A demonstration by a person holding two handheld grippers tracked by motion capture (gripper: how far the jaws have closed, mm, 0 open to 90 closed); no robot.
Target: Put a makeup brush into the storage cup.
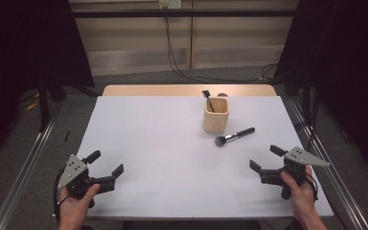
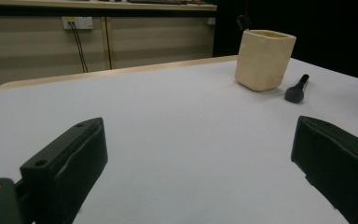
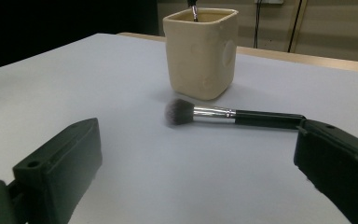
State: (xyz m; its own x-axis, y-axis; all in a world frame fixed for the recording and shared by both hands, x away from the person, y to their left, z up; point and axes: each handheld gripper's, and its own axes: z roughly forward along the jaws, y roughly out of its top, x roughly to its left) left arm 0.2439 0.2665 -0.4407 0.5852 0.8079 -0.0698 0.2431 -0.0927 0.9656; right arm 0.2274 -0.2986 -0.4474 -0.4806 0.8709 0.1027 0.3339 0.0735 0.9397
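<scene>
The makeup brush (image 1: 234, 136) lies flat on the white worktop (image 1: 163, 158), just beside the cream holder cup (image 1: 216, 115) and on the near side of it, not touching it as far as I can see. Its long axis runs diagonal: the soft grey bristle head points toward the person and a little left, the black handle points away to the right. One thin dark tool (image 1: 207, 99) already stands in the cup, so I judge that part is done and this brush is not yet picked up. The right gripper (image 1: 263, 158) hovers near it with fingers wide open and empty. The left gripper (image 1: 106, 163) waits well apart, fingers also spread, holding nothing.
</scene>
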